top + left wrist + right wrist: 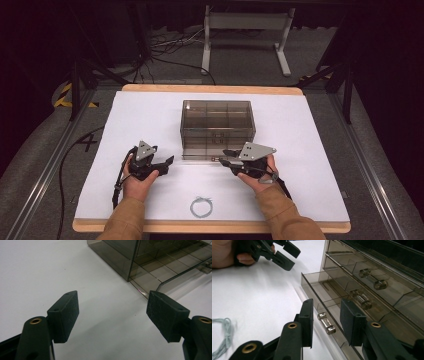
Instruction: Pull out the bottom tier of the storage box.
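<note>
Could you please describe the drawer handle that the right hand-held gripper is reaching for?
On the white table stands a smoky clear drawer cabinet. Its bottom drawer is pulled out a little. The handle is the clear bar on that drawer's front, between the right hand-held gripper's open jaws, lowest of three alike.

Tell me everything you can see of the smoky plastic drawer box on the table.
The drawer box is a tinted, see-through cabinet that looks like plastic, standing upright on the white table cover, toward its far middle. It has stacked drawers with clear cylindrical handles and inner dividers. The bottom drawer is pulled out part way toward the person and looks empty. The right gripper straddles that drawer's handle with its fingers apart, not visibly touching it. The left gripper hovers open beside the box's near left corner.
</note>
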`<move>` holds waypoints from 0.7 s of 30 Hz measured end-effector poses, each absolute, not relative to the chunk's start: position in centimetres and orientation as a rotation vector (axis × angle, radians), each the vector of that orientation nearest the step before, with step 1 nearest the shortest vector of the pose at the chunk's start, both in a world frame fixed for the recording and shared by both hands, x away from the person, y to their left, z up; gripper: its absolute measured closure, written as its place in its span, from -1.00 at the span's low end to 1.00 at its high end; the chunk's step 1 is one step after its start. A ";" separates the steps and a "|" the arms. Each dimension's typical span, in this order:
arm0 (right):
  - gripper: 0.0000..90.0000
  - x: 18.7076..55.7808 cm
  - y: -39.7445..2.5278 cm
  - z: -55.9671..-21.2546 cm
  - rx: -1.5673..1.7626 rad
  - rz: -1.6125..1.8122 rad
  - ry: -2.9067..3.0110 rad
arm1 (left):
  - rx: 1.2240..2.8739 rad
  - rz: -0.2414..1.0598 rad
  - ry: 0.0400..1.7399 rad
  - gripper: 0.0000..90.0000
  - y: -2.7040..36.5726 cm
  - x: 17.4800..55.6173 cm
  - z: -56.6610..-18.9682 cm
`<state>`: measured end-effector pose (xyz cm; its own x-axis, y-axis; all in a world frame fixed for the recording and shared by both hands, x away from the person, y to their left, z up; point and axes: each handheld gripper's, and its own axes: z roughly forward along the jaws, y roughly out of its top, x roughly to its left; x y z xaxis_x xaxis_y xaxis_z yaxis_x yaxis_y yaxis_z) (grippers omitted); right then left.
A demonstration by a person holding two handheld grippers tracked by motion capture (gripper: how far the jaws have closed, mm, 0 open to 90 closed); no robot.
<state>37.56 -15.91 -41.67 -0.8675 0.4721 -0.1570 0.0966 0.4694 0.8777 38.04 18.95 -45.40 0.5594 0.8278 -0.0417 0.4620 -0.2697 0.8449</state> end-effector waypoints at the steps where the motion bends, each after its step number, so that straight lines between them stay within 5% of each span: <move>1: 0.43 37.6 -15.9 -41.7 0.478 1.364 2.343 | 1.913 0.525 1.046 -0.40 18.9 38.0 -45.4; 21: 0.46 39.4 -16.8 -39.6 0.356 1.118 2.559 | 1.902 0.534 1.049 -0.40 19.0 37.9 -45.4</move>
<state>39.44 -16.81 -39.58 -0.9161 0.3509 -0.1938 0.0962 0.6617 0.7436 37.94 18.96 -45.40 0.5521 0.8328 -0.0401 0.4575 -0.2623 0.8497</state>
